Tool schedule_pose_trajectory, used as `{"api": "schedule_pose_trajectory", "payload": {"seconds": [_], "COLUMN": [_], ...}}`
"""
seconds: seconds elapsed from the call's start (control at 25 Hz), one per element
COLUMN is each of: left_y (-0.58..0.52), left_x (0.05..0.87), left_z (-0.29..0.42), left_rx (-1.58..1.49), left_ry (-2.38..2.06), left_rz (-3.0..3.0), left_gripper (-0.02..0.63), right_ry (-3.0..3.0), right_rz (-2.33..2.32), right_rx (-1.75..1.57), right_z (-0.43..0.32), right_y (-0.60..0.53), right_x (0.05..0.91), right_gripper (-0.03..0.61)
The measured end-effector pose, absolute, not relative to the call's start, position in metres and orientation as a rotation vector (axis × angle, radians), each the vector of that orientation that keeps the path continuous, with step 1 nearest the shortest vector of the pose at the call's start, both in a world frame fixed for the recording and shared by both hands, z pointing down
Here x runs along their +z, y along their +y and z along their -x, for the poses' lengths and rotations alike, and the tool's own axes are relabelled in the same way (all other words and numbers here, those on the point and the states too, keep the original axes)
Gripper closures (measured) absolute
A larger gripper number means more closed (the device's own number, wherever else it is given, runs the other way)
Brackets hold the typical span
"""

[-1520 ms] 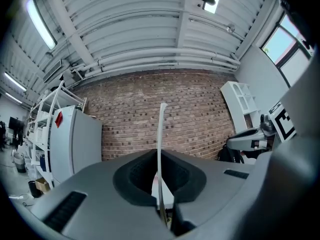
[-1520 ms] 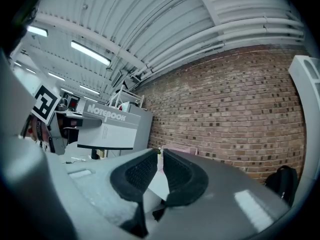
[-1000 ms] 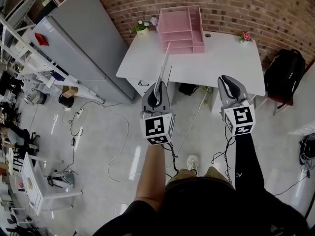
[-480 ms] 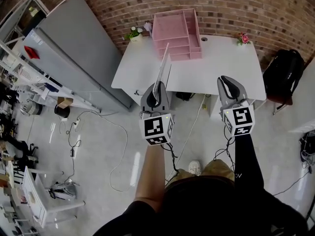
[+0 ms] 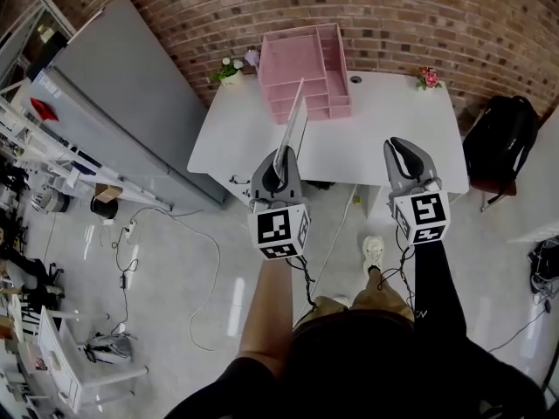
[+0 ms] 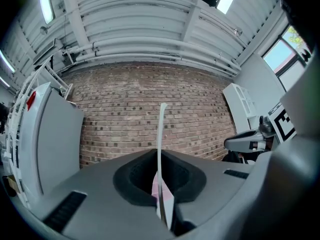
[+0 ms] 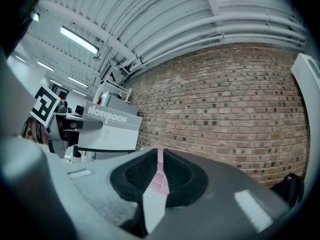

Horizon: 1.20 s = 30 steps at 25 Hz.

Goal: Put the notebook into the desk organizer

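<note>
**Notebook in carriage, short of the table; organizer not yet reached.**

Item: thin grey-covered notebook [image 5: 294, 114], held on edge and upright in the left gripper [image 5: 282, 153], whose jaws are clamped on its near lower edge. The rest of the notebook stands clear above them, its far top corner over the near edge of the white table [image 5: 397, 120]. The upright hold probably suits sliding it into a narrow opening. Destination: pink tiered desk organizer [image 5: 306, 68], at the far side of the table against the red brick wall [image 5: 437, 16], well apart from the notebook. Spare: right gripper [image 5: 403, 149], level with and to the right of the left one, jaws drawn together on nothing, likely kept free to steady the organizer or guide the notebook.
</note>
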State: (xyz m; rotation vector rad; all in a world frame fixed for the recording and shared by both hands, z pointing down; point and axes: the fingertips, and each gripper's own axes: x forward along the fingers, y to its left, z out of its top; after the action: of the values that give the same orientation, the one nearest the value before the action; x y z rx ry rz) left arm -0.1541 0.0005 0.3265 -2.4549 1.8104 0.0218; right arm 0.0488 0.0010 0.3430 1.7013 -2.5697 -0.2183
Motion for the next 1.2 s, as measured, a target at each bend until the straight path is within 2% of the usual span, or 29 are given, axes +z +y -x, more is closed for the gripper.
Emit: {"api": "schedule_pose_trajectory", "payload": {"seconds": [1.2], "left_y": [-0.239], "left_x": [0.354], "left_z": [0.100], "left_rx": [-0.052], "left_ry": [2.079], "left_rz": [2.315], "left_gripper": [0.598], "right_ry": [-2.732], "right_rz": [-1.441], "right_rx": [-0.168], "right_z": [-0.099], "right_y": [-0.290], "right_x": [0.363], "right_gripper": [0.541]}}
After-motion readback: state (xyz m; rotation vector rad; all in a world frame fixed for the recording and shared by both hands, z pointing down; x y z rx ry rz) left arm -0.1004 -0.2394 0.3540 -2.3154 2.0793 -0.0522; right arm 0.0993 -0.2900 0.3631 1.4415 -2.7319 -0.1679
